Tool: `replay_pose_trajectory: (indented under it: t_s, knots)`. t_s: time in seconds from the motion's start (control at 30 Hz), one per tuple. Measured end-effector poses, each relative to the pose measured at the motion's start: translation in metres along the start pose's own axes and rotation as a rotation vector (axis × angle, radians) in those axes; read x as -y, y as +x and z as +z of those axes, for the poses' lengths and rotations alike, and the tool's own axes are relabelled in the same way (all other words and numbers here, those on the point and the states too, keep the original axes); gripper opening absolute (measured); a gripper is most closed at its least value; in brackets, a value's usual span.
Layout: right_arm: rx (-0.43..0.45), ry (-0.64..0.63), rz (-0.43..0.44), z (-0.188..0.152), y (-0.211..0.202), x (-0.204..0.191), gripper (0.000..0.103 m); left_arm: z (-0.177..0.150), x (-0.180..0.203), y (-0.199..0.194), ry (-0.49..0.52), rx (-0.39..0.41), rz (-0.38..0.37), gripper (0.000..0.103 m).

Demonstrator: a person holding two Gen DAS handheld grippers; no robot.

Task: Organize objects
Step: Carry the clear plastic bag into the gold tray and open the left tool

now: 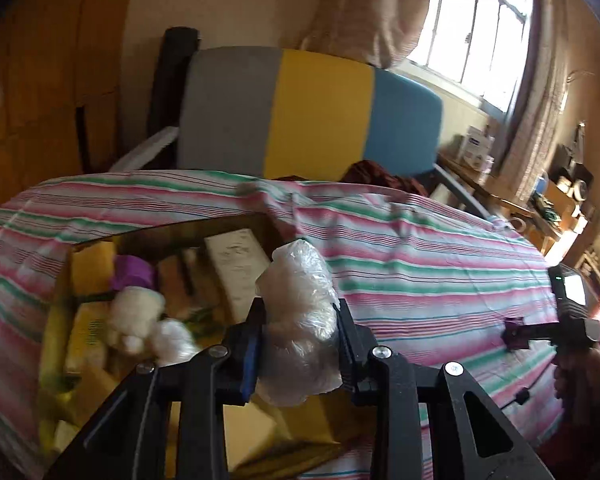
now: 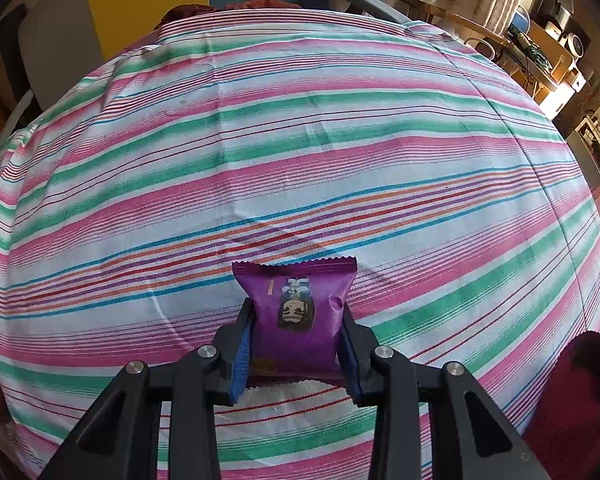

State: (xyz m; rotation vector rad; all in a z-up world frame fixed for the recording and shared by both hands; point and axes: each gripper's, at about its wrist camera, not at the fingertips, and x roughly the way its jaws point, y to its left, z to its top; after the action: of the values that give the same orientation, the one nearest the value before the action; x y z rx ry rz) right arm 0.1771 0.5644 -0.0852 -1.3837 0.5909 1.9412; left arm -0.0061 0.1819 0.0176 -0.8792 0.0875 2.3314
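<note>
Left claw (image 1: pixel 298 316) hides the clear packet's (image 1: pixel 300 300) middle.

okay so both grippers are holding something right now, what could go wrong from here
1. The left gripper squeezes a soft clear plastic bag; it might slip out before reaching the cardboard box.
2. The right gripper pinches the purple snack packet by its sides; the contents could get crushed.

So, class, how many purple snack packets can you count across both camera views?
1 for certain: the purple snack packet clamped in the right tongs over the striped sheet. A purple item in the cardboard box is too blurred to identify.
</note>
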Motion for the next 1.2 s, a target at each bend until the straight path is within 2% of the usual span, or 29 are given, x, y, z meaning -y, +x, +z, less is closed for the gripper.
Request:
replay_pose_trajectory:
  t_s: [0.17,0.43,0.7,0.97,1.2]
  knots:
    - [0.006,-0.015,-0.015,-0.001,-0.002,0.000,0.037,-0.012,-0.040,-0.002,-0.033,-0.007,0.150,0.033]
    - [0.012,-0.030,-0.032,-0.001,-0.007,-0.007,0.037,-0.026,-0.064,-0.007,-0.052,-0.025,0.223,0.033]
    - [0.015,-0.041,-0.045,0.008,-0.011,-0.008,0.037,-0.022,-0.065,-0.005,-0.055,-0.032,0.194,0.033]
    - [0.016,-0.045,-0.049,0.008,-0.011,-0.011,0.037,-0.017,-0.057,0.013,-0.037,-0.068,0.148,0.034]
    - [0.016,-0.046,-0.050,0.009,-0.014,-0.012,0.037,-0.011,-0.059,0.068,-0.037,-0.209,0.102,0.036]
